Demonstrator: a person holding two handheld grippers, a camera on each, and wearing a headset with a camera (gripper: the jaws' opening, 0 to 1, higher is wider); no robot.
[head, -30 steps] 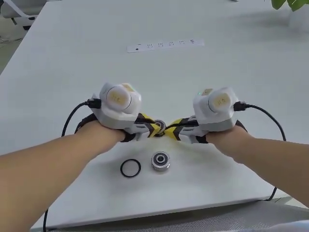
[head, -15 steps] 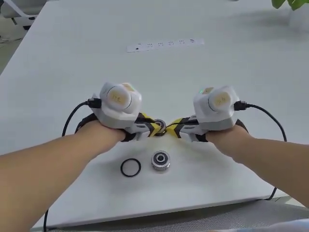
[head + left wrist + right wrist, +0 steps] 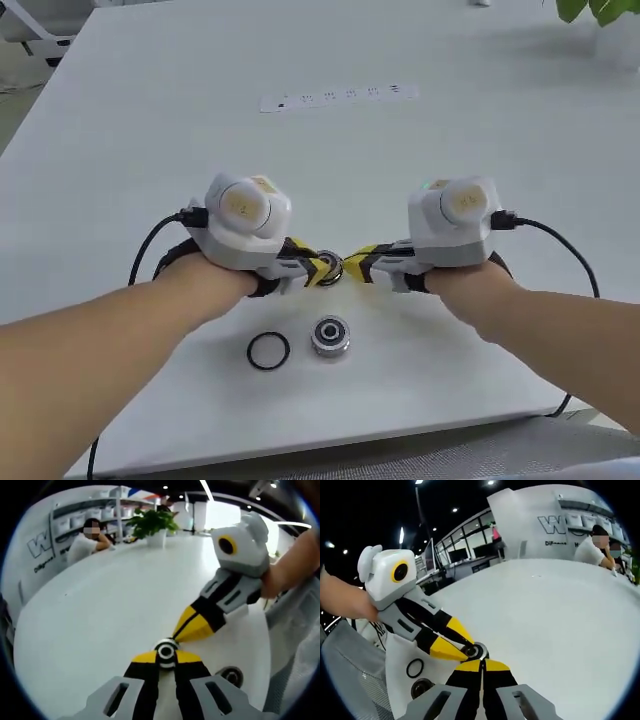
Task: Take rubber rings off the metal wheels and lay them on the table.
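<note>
A small metal wheel with a black rubber ring on it hangs just above the table between the two gripper tips. My left gripper is shut on this wheel. My right gripper meets it from the other side, jaws shut, pinching the ring at the wheel's edge. Nearer to me on the table lie a loose rubber ring and a bare metal wheel. The right gripper view also has that ring and that wheel.
The white table stretches far ahead, with a white power strip lying across its far part. Black cables trail from both grippers. The table's near edge is close below the loose ring. A person sits at the far end.
My right gripper has drawn slightly to the right. The wheel stays held between the two gripper tips, and the ring and wheel on the table have not moved.
</note>
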